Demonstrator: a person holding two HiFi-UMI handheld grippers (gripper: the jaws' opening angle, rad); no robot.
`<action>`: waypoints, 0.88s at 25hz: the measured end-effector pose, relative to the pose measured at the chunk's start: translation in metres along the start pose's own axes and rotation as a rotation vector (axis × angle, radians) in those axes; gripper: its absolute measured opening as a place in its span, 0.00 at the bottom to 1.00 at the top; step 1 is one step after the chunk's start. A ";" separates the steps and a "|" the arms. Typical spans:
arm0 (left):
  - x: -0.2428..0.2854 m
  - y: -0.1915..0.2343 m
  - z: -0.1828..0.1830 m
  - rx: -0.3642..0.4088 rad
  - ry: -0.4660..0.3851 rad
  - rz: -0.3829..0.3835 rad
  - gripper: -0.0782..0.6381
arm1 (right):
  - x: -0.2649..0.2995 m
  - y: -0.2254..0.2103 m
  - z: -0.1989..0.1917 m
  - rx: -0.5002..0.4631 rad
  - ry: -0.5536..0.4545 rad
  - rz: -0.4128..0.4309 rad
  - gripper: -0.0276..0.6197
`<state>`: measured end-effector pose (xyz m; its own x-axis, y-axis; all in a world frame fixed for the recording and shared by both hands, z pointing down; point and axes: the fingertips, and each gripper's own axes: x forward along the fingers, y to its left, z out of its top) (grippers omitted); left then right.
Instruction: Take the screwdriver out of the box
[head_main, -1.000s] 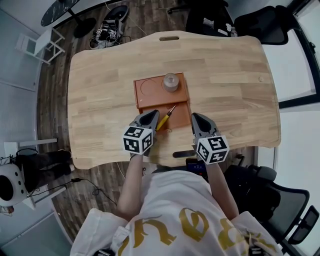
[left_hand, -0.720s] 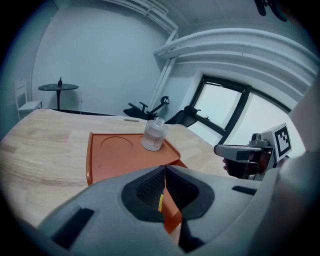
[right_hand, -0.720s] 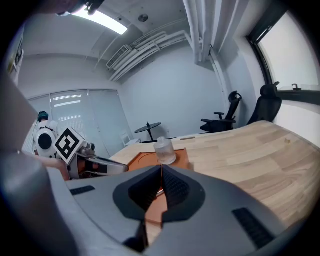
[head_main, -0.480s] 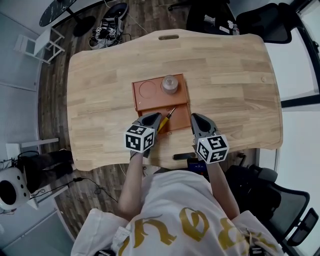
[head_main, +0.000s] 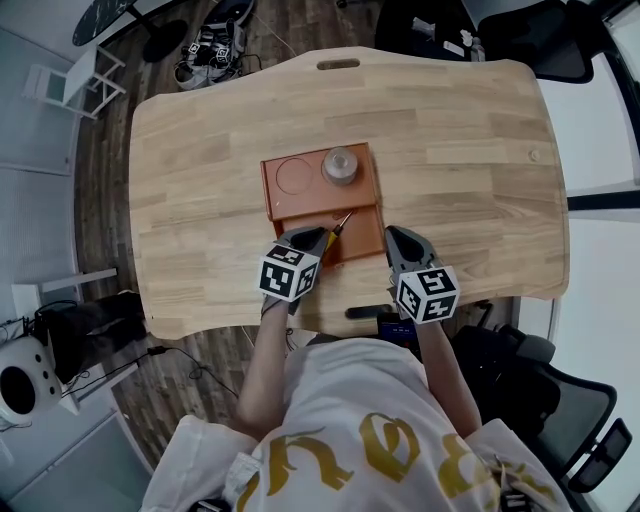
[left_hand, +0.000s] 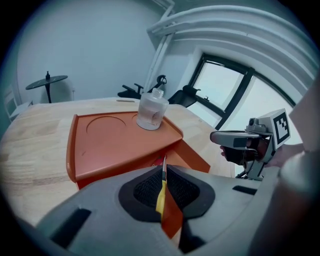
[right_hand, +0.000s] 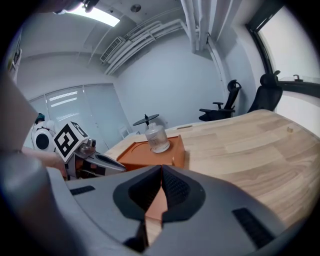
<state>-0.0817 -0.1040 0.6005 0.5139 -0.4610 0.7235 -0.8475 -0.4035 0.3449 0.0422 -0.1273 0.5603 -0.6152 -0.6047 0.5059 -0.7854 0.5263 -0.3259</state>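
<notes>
An orange box (head_main: 300, 205) sits mid-table, with a round recess and a clear jar (head_main: 341, 165) on its far half. The screwdriver (head_main: 336, 227) has a yellow handle and slants over the box's near compartment, its metal tip toward the jar. My left gripper (head_main: 312, 241) is shut on that yellow handle (left_hand: 160, 194) at the box's near edge, and the shaft pokes out past the jaws. My right gripper (head_main: 398, 238) is at the box's near right corner. Its jaws are shut with nothing between them (right_hand: 161, 172).
The wooden table (head_main: 470, 150) has bare surface on both sides of the box and a handle slot at its far edge (head_main: 338, 64). Its near edge runs just behind both grippers. Office chairs (head_main: 540, 40) and floor clutter surround the table.
Both grippers have sunk a little toward the table by the box's near edge. The left one tipped further down, still holding the screwdriver. The jar and box have not moved.
</notes>
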 end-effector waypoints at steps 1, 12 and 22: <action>0.003 -0.001 -0.002 -0.002 0.015 -0.007 0.13 | 0.001 -0.001 -0.001 0.003 0.004 0.001 0.06; 0.030 -0.003 -0.021 0.045 0.165 -0.023 0.18 | 0.013 -0.014 -0.006 0.023 0.043 0.012 0.06; 0.051 -0.002 -0.029 0.135 0.256 -0.018 0.30 | 0.023 -0.029 -0.004 0.033 0.064 0.003 0.06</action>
<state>-0.0580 -0.1040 0.6535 0.4638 -0.2453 0.8513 -0.8043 -0.5196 0.2885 0.0511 -0.1541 0.5845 -0.6127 -0.5628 0.5548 -0.7860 0.5072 -0.3536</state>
